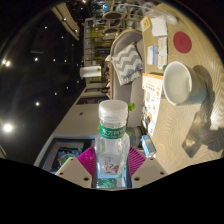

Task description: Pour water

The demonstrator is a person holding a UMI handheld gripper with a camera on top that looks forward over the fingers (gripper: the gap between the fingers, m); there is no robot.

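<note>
A clear plastic water bottle [112,140] with a green label and a white cap stands upright between my gripper's fingers. The gripper [112,166] is shut on the bottle's lower body; both pink pads [87,160] press against its sides. A white and teal mug [183,83] appears beyond and to the right of the bottle, seen tilted with its open mouth facing the camera. The bottle's base is hidden between the fingers.
A grey-white patterned cloth [127,62] hangs over a chair back beyond the bottle. A white cup [91,72] sits further back on the left. A red round thing [182,42] lies on the wooden surface far right. Small objects clutter the table beside the bottle.
</note>
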